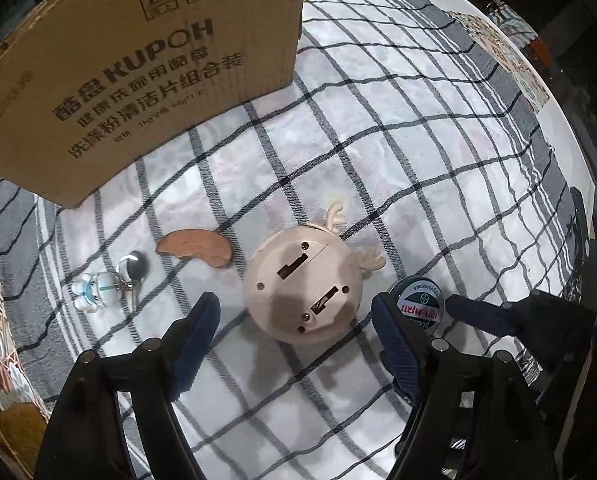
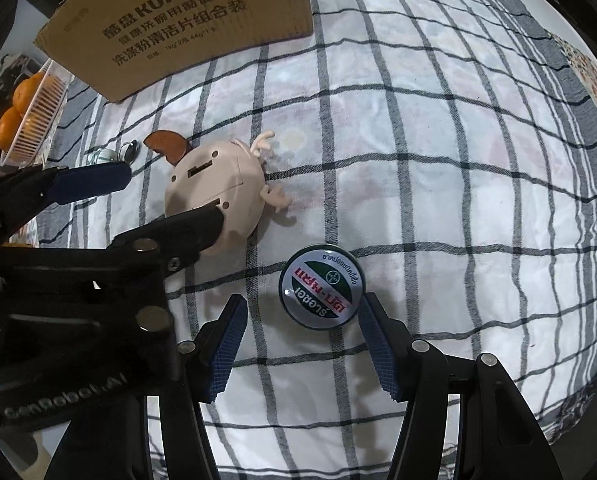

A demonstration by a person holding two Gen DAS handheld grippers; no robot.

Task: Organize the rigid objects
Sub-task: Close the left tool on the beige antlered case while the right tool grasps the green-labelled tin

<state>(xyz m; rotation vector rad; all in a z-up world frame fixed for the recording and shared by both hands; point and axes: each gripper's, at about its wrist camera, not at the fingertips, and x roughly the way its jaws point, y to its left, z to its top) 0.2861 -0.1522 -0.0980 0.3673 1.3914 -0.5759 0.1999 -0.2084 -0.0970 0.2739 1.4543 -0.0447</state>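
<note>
A round beige deer-shaped toy (image 1: 303,287) lies bottom up on the checked cloth, just ahead of my open left gripper (image 1: 294,320); it also shows in the right wrist view (image 2: 214,196). A round green tin with a white printed lid (image 2: 321,291) lies between the tips of my open right gripper (image 2: 302,320); it shows in the left wrist view (image 1: 418,305) too. A brown wooden piece (image 1: 196,247) and a small white figure keychain (image 1: 98,289) lie left of the toy. A cardboard box (image 1: 138,64) stands behind them.
A white basket with oranges (image 2: 30,116) stands at the far left. The checked cloth (image 2: 458,160) covers the table, whose edge curves along the right. The left gripper's body (image 2: 78,280) fills the lower left of the right wrist view.
</note>
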